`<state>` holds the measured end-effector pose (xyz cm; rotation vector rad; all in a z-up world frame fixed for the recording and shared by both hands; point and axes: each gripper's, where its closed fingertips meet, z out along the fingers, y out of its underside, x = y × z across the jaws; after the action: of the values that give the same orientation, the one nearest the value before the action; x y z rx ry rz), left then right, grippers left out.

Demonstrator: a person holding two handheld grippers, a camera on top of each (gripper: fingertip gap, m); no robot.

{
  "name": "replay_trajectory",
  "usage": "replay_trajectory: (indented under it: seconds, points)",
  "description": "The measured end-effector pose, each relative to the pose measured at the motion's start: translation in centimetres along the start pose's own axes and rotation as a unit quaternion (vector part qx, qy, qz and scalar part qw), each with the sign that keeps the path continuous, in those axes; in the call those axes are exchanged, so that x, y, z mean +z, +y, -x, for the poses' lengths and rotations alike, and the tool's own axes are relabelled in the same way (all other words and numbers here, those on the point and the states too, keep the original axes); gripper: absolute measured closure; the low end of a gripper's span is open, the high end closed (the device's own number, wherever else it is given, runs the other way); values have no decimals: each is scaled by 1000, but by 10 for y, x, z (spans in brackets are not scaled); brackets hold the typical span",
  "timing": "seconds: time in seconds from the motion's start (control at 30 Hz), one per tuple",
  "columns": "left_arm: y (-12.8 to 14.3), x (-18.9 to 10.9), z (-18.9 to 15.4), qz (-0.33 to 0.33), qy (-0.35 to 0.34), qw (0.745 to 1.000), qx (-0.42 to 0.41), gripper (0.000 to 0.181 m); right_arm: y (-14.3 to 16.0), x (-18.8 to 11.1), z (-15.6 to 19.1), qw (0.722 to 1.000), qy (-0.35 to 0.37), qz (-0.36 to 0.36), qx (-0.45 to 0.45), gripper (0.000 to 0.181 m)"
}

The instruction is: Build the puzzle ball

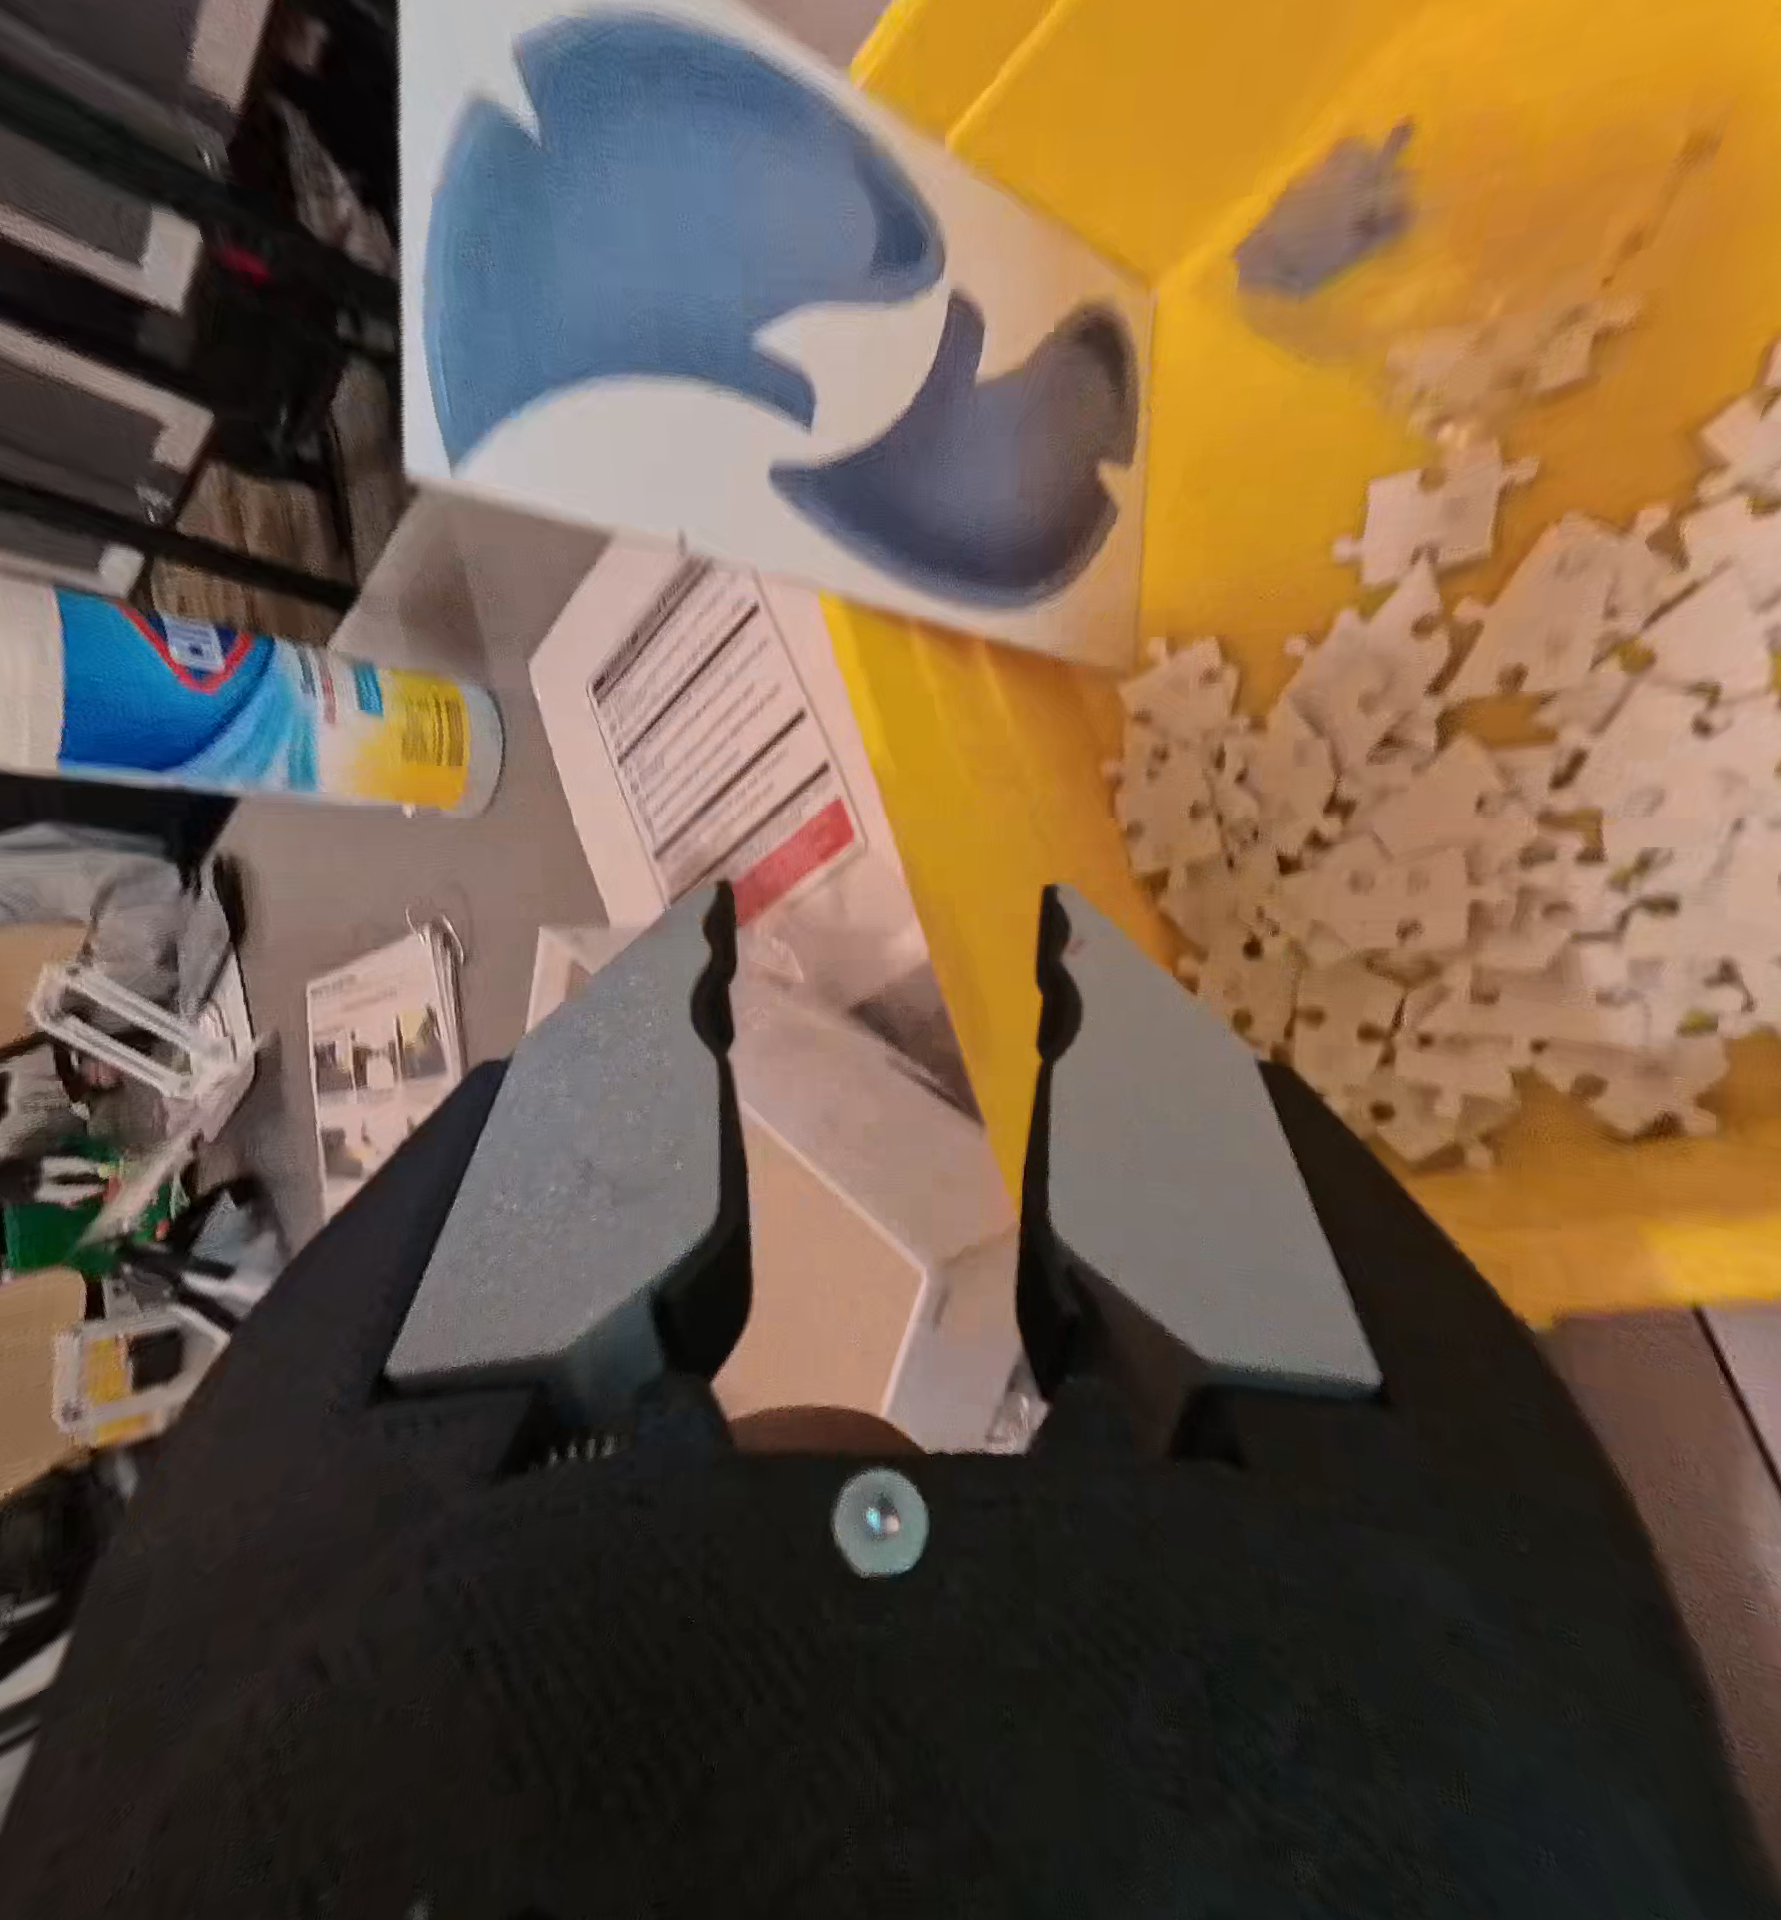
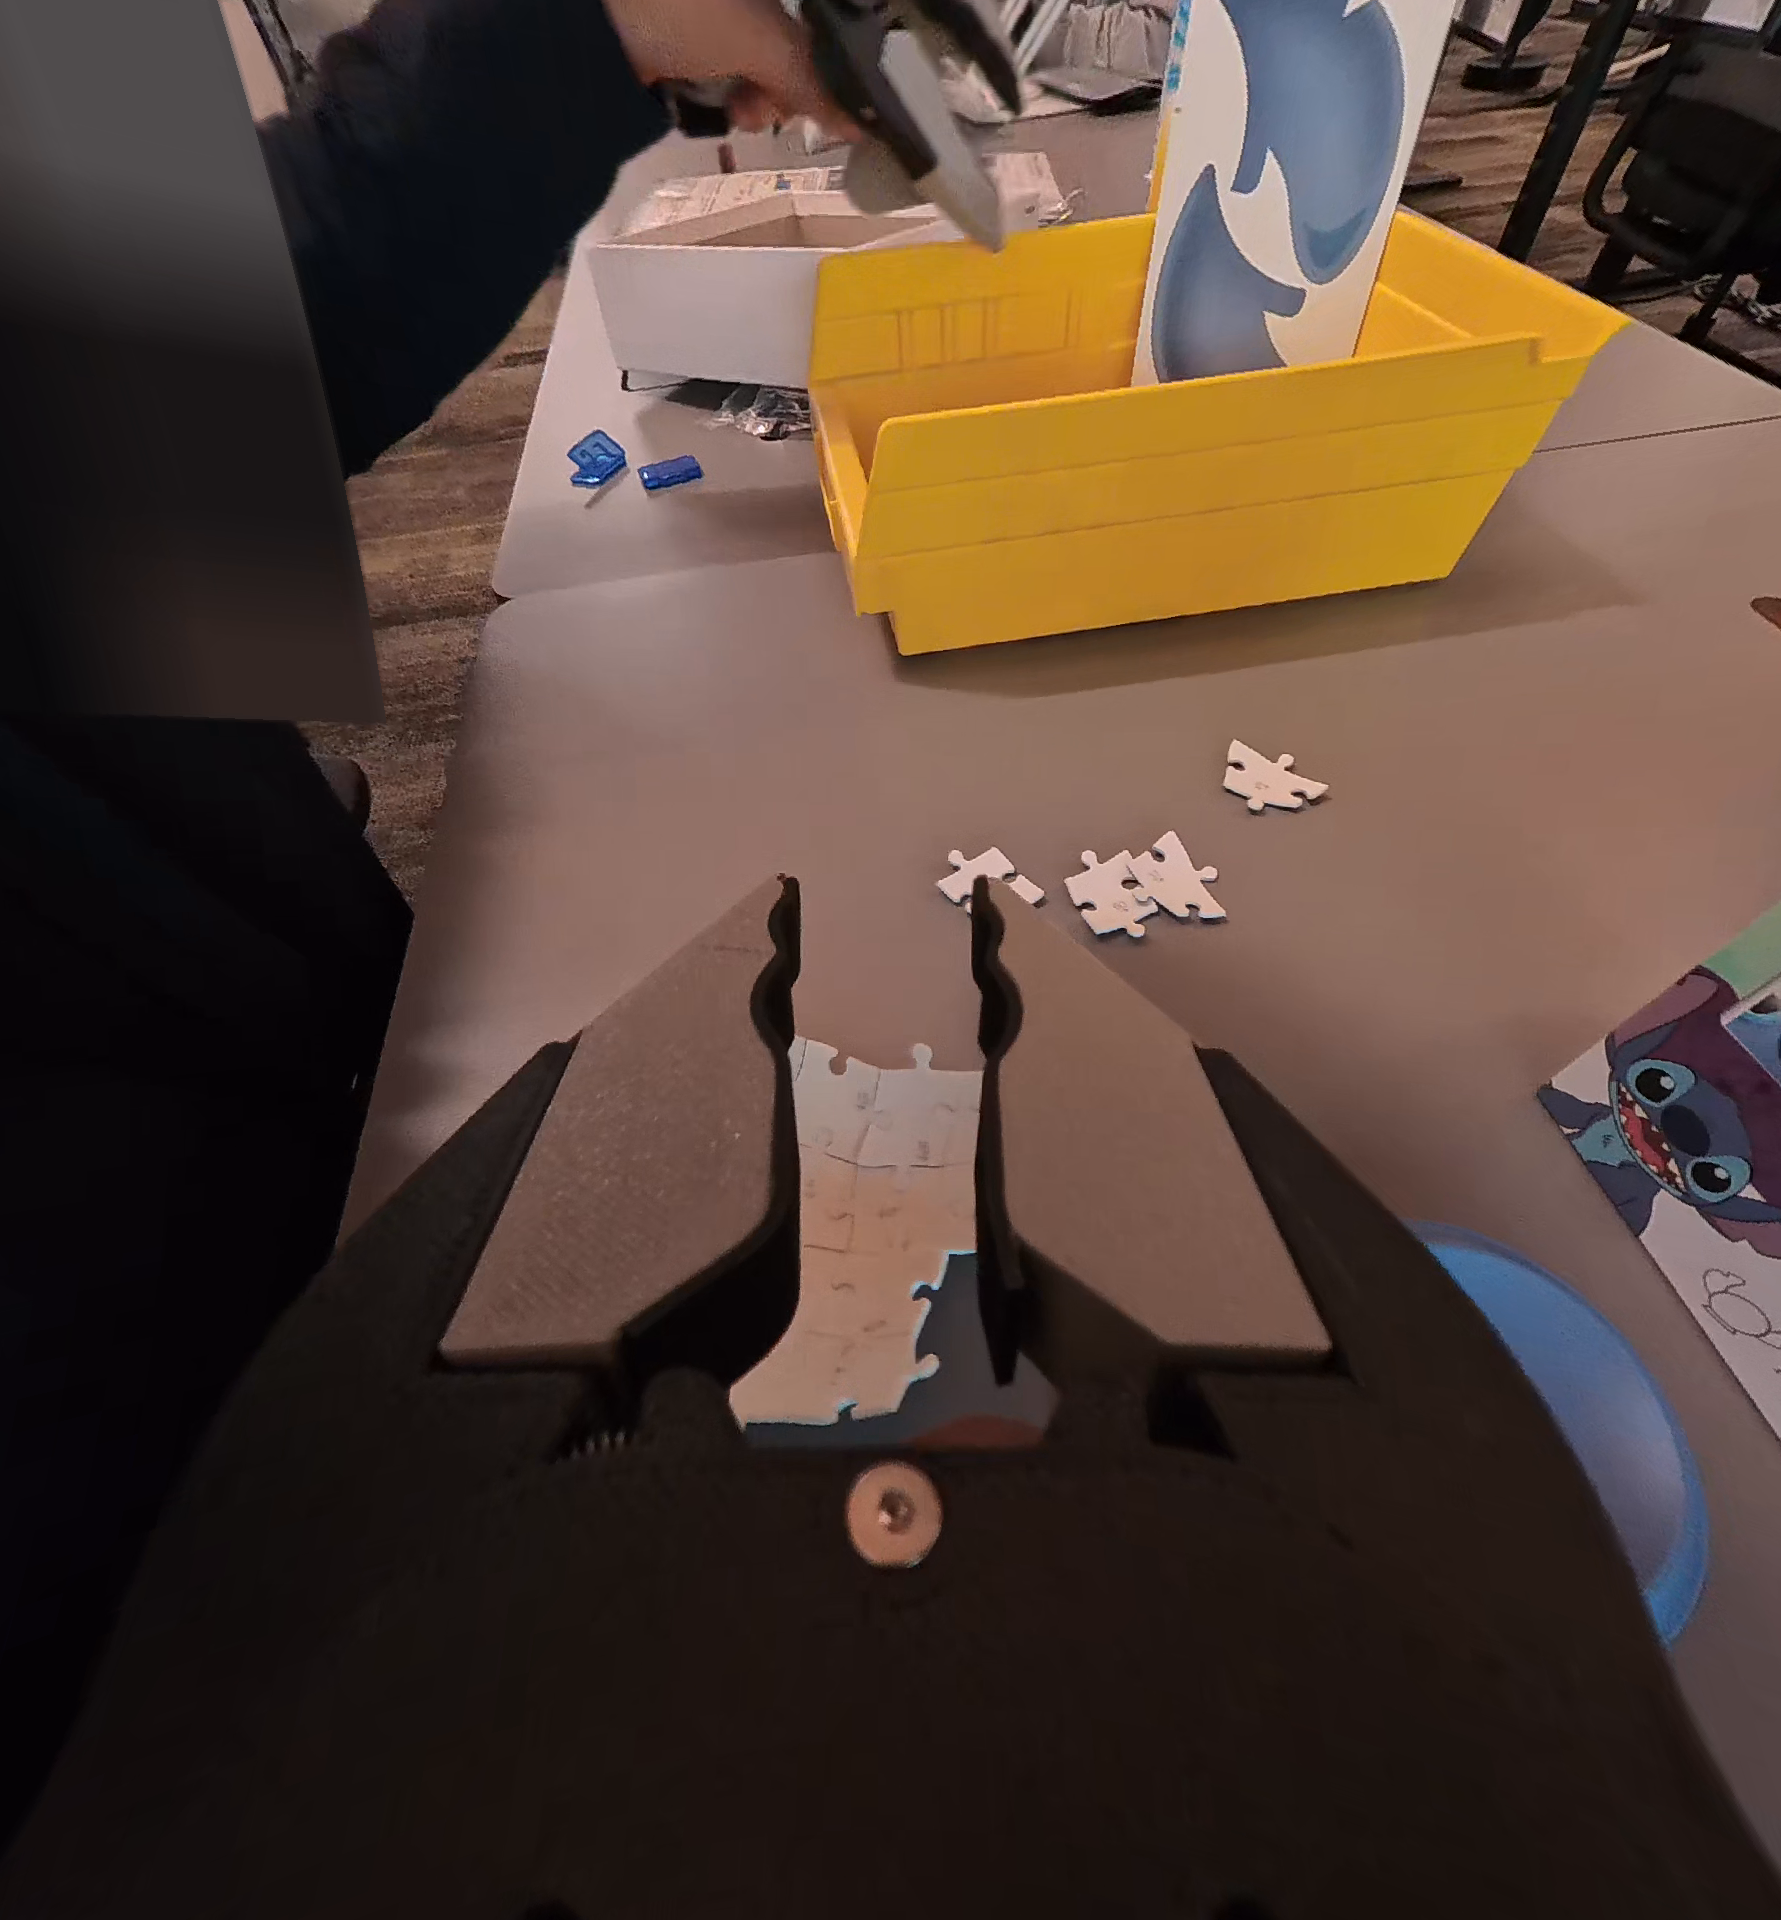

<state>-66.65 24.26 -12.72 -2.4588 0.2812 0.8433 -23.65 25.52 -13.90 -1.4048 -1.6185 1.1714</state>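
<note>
Left gripper [image 1: 886, 904] is seen with jaws apart and nothing between them, at frame centre beside the rim of the yellow bin [image 1: 1229, 187]. Loose white puzzle pieces [image 1: 1488, 831] are heaped inside the bin, right of frame. Right gripper [image 2: 881, 894] is also parted and empty, held above a joined curved puzzle section [image 2: 875, 1195] at lower centre. Bare grey table [image 2: 1385, 1039] is left open between the bin [image 2: 1177, 499] and four stray pieces [image 2: 1135, 883] mid-frame.

a curved section of joined white puzzle pieces [image 2: 881, 1226] lay on the table; loose pieces [image 2: 1146, 883] sat beyond, more heaped [image 1: 1509, 831] in the yellow bin [image 2: 1177, 499].
</note>
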Motion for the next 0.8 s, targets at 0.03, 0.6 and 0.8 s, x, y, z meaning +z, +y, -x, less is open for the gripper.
replay_trajectory:
  seconds: [0.03,0.6,0.8]
  points:
    - [18,-4,-1,15,4,1000,-16,124,-1,0,1,1000,-1,0,-3,151]
    - [63,-18,-95,51,244,963,-104,170,-7,-2,16,1000,-11,-10,-25,152]
    - [59,-37,-115,38,237,967,-91,169,-9,-5,21,999,-11,-15,-39,152]
